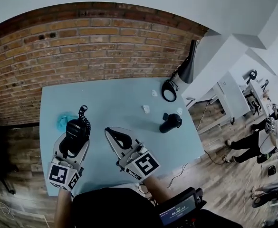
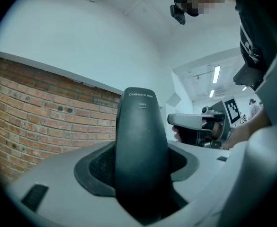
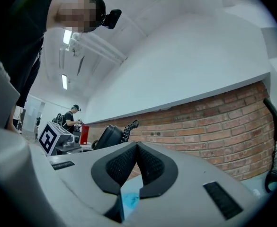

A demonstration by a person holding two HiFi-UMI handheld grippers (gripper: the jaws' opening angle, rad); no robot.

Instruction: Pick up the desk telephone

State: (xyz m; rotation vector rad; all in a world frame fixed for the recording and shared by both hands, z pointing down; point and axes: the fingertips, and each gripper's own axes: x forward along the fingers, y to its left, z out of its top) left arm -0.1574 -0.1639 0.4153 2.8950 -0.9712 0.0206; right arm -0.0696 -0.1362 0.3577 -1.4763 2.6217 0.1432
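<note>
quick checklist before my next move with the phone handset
1. Left claw clamped on the telephone handset: ok, it sits upright between both pads.
2. Right claw empty: ok, jaws together with nothing between them.
3. Coiled cord free to follow: cannot tell, its far end is not visible.
4. Desk lamp out of the way: ok, it stands at the table's far right, apart from both claws.
5. Two claws apart from each other: ok.
</note>
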